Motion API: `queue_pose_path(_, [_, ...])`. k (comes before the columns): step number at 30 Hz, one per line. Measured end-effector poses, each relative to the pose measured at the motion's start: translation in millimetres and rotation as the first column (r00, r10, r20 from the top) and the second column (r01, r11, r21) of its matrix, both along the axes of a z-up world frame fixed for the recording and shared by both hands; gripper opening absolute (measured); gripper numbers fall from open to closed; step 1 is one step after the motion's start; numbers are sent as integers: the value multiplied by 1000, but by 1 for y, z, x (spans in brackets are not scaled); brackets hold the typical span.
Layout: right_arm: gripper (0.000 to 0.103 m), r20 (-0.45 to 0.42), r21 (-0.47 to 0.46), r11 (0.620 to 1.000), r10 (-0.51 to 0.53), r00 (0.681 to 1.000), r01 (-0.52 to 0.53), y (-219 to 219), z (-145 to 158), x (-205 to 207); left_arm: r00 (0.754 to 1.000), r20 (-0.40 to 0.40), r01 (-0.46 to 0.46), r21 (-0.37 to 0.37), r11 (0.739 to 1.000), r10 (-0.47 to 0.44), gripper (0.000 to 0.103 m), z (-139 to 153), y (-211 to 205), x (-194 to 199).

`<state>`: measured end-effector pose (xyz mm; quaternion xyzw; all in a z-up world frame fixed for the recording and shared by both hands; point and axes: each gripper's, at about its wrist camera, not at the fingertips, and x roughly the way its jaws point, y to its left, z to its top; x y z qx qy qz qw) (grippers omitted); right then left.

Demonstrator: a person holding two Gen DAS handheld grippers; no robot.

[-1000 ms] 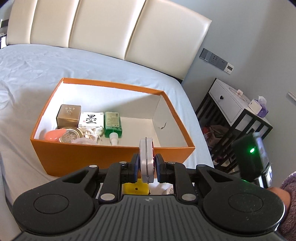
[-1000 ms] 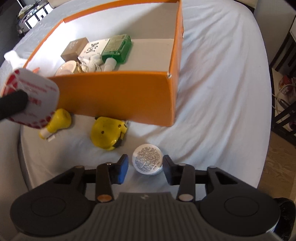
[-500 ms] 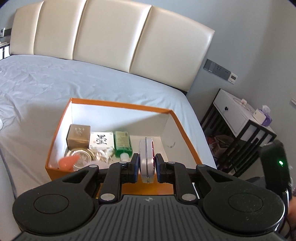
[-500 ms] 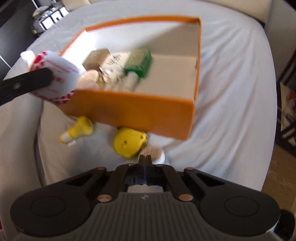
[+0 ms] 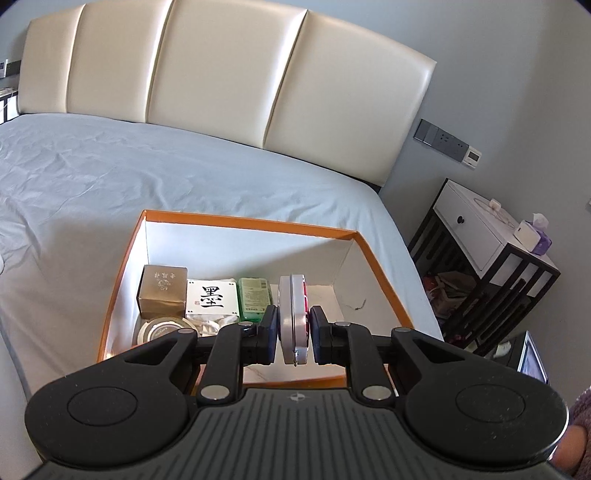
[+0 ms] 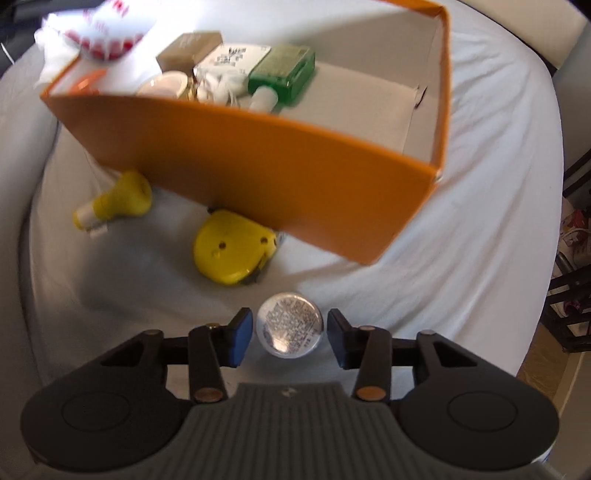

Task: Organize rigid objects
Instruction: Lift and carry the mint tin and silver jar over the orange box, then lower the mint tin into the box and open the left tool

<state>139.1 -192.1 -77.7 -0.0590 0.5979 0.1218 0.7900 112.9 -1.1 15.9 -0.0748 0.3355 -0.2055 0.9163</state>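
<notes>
My left gripper (image 5: 293, 330) is shut on a flat round red-and-white tin (image 5: 292, 317), held edge-on above the orange box (image 5: 251, 223). The tin also shows blurred at the top left of the right wrist view (image 6: 107, 29). The box holds a gold box (image 5: 162, 291), a white box with black characters (image 5: 211, 301), a green bottle (image 5: 254, 297) and a round jar (image 5: 162, 326). My right gripper (image 6: 288, 338) is open, its fingers either side of a small round silver-lidded jar (image 6: 290, 328) on the bed.
A yellow tape measure (image 6: 232, 251) and a yellow bottle (image 6: 118, 201) lie on the sheet beside the box's near wall (image 6: 258, 177). A black-and-white nightstand (image 5: 491, 236) stands right of the bed. The cream headboard (image 5: 221, 74) is behind.
My left gripper has carried the tin forward from the near side to over the box. My right gripper, shut half a second ago, has opened around the small jar.
</notes>
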Motion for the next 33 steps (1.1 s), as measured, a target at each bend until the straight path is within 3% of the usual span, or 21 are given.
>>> queue_pose_path(7, [39,29,36,999,-13,999,12,-7,16,-4,1000,11,4,6,1000,-4,20,1,7,9])
queue_pose_path(14, [39,199,237,967,41,979,-89,-4,91,-16,999,-38,-37,-18,999,36,20,-6,16,31])
queue_pose_path(19, [39,270,277,958,-4,963,-74,-15,126,14,994,-112,-16,-27,1000,13,20,-21,8,49])
queue_pose_path(22, [39,208,291,956,-42,977,-21,-22,121,52,977,-214,-28,-16,999,24,20,-39,0,65])
queue_pose_path(27, [39,57,275,958,-102,993,82,-24,76,107,936,-352,24,12,1000,-18,20,-68,-14,88])
queue_pose_path(33, [39,-8,283,955,-92,996,91,-19,51,121,890,-455,58,74,996,-18,19,-92,-27,100])
